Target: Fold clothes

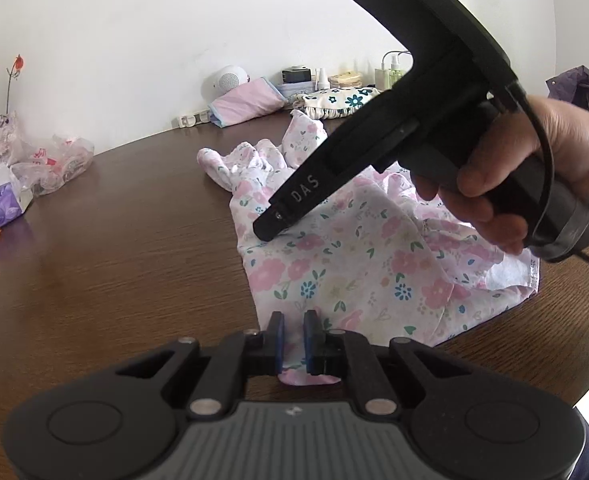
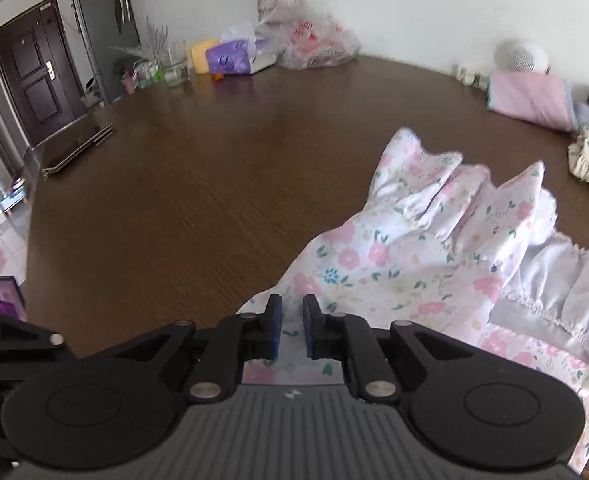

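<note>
Floral garment [image 1: 334, 256] lies crumpled on dark wood-grain tabletop [image 1: 114, 240], right of centre in left wrist view. Fabric white/pale w/ pink flowers, small blue flowers, green leaves; thin, lots of creases. Far end bunched into ruffled folds [image 2: 434, 196]; in right wrist view the plain white inside w/ gathered lace-like trim [image 2: 542, 304] shows at right. Left gripper [image 1: 293, 338]: fingers nearly closed, narrow gap, near corner of garment pinched betw. blue pads [image 1: 279, 340], a bit of pink cloth hanging below them. Right gripper [image 2: 292, 328]: fingers also close together, cloth edge sits betw. them, looks clamped. In left wrist view the right gripper body reaches in from upper right, tip down on the cloth's left edge, held by a hand [image 1: 534, 176]. Background along wall: vase w/ flowers [image 1: 2, 136], plastic bags [image 1: 54, 160], purple tissue pack [image 2: 230, 58], folded pink cloth [image 1: 246, 100], white round speaker [image 1: 224, 80], bottles [image 1: 390, 70]. Dark door [image 2: 34, 68] far left in right wrist view.
</note>
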The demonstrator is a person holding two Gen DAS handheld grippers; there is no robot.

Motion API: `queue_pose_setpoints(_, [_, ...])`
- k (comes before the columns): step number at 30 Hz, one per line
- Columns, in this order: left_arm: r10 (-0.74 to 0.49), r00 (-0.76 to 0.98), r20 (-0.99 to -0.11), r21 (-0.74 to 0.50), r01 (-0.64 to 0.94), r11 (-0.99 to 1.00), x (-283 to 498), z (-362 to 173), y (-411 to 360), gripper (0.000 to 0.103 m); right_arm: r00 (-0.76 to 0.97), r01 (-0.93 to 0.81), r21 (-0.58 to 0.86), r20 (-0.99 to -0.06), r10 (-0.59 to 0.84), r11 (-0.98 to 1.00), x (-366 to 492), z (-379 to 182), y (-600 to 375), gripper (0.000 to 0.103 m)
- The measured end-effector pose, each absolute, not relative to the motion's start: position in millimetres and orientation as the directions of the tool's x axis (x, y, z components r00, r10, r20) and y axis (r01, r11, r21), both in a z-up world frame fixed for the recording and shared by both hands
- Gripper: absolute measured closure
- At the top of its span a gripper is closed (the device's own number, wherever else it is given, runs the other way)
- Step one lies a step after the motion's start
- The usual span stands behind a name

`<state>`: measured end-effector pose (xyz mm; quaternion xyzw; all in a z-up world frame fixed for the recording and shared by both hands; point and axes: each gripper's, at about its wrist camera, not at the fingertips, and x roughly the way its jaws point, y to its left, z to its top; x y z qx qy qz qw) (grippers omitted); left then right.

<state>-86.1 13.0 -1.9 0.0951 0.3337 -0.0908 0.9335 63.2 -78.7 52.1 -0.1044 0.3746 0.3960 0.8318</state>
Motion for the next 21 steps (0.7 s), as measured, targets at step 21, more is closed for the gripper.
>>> queue_pose_setpoints(21, [-0.233, 0.787, -0.571, -0.033, 0.261, 0.965, -76.8, 17.6, 36.9, 0.093, 0.384, -0.697, 0.255, -0.657, 0.649, 0.670, 82.9, 82.6, -101.0, 0.091])
